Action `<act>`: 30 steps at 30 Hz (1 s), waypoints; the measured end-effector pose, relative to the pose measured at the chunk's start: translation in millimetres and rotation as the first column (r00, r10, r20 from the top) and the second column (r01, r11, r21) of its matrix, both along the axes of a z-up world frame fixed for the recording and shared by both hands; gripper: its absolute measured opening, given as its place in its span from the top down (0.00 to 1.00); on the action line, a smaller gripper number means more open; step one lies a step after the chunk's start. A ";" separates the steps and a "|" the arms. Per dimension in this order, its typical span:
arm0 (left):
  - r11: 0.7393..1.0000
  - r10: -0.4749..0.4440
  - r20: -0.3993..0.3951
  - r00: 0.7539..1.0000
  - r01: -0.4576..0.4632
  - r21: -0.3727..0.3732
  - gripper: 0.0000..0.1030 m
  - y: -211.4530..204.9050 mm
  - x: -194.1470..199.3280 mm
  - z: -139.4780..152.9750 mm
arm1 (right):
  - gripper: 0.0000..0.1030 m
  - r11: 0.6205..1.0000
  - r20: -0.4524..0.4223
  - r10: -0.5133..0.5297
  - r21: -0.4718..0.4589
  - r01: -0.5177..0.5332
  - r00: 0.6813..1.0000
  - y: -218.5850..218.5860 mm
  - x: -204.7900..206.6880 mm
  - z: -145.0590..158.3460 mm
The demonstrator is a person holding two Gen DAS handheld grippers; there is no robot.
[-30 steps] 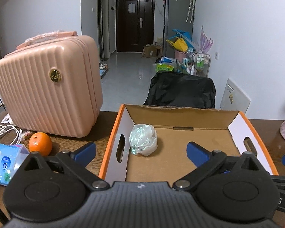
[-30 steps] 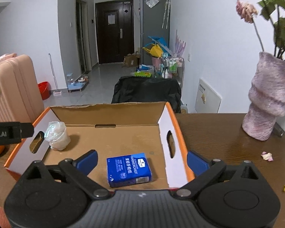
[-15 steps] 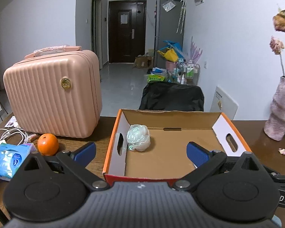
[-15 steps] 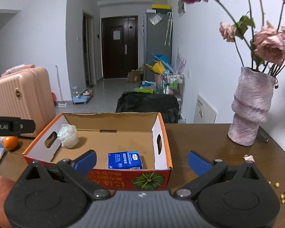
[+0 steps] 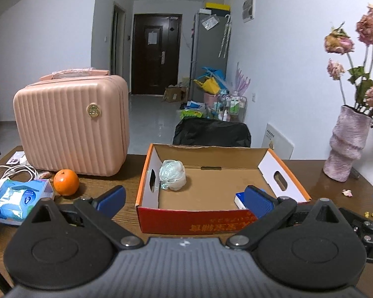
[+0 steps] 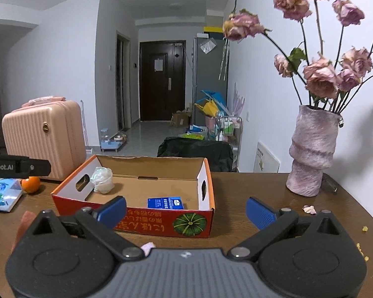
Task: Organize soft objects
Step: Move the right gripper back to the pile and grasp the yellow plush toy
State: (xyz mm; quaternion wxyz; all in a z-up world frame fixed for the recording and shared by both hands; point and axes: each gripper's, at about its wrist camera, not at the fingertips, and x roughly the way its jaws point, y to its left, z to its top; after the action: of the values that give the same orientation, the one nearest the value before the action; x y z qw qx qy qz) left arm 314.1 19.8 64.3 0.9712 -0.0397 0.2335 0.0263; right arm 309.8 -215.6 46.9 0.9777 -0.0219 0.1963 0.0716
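Observation:
An open cardboard box (image 5: 146, 173) (image 6: 206, 181) with orange rims and a red front stands on the brown table. Inside it, a crumpled white plastic bag (image 5: 172, 175) (image 6: 102, 180) lies at the far left and a blue tissue pack (image 6: 165, 203) (image 5: 239, 196) at the near right. Another blue tissue pack (image 5: 20, 196) (image 6: 1, 193) lies on the table left of the box. My left gripper (image 5: 184, 200) is open and empty, in front of the box. My right gripper (image 6: 186, 211) is open and empty, in front of the box's right half.
A pink suitcase (image 5: 72, 126) (image 6: 44, 136) stands at the back left, with an orange (image 5: 66, 182) (image 6: 31, 184) and white cables (image 5: 10, 171) near it. A pink vase (image 5: 348, 146) (image 6: 310, 151) with dried roses stands at the right. Petals and crumbs (image 6: 309, 209) lie on the table's right side.
Both grippers have pulled back and risen away from the box. The whole box and its red front now show. Both stay open and empty.

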 end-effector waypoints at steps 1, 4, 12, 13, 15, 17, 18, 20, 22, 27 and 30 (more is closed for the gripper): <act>1.000 -0.001 0.009 1.000 0.001 0.006 0.00 -0.5 -4.3 0.3 | 0.00 1.000 0.008 0.003 0.001 -0.003 1.000 -1.6 -4.7 0.3; 1.000 -0.017 0.035 0.999 0.017 0.010 0.00 -0.3 -19.2 0.3 | 0.00 1.000 0.032 0.011 -0.011 -0.010 0.999 -1.3 -18.8 -1.3; 0.999 -0.049 0.066 0.997 0.049 0.006 0.00 1.7 -50.8 -4.9 | 0.00 0.999 0.065 0.036 -0.021 -0.035 0.997 -2.8 -55.8 -9.6; 0.999 -0.052 0.066 0.996 0.051 0.008 0.00 2.7 -53.5 -6.2 | 0.00 0.999 0.070 0.039 -0.021 -0.038 0.997 -2.8 -60.8 -10.8; 0.999 -0.054 0.067 0.996 0.053 0.012 0.00 3.0 -59.5 -9.0 | 0.00 0.999 0.076 0.044 -0.027 -0.042 0.996 -2.5 -69.5 -13.7; 0.998 -0.057 0.069 0.996 0.056 0.012 0.00 3.6 -65.5 -11.9 | 0.00 0.998 0.077 0.051 -0.028 -0.049 0.996 -2.4 -76.6 -16.2; 0.998 -0.058 0.070 0.996 0.058 0.012 0.00 3.8 -68.3 -13.4 | 0.00 0.998 0.077 0.054 -0.026 -0.052 0.996 -2.9 -80.0 -17.4; 0.999 -0.053 0.078 0.996 0.052 0.015 0.00 4.0 -74.8 -17.0 | 0.00 0.998 0.076 0.058 -0.019 -0.057 0.995 -3.8 -86.6 -19.7; 0.998 -0.053 0.088 0.995 0.052 0.019 0.00 4.7 -81.6 -20.8 | 0.00 0.998 0.081 0.060 -0.019 -0.059 0.995 -4.2 -94.0 -22.3; 0.998 -0.061 0.104 0.993 0.059 0.028 0.00 4.4 -96.4 -29.4 | 0.00 0.998 0.084 0.057 -0.019 -0.056 0.995 -6.6 -108.3 -30.4; 0.997 -0.072 0.115 0.991 0.069 0.033 0.00 3.9 -106.6 -35.1 | 0.00 0.999 0.090 0.046 -0.020 -0.044 0.995 -9.7 -115.9 -35.8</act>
State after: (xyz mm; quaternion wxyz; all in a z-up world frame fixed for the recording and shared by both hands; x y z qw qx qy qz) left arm 207.6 23.7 29.2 0.9839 -0.0189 0.1774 -0.0069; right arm 193.9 -225.2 11.1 0.9835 -0.0384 0.1519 0.0907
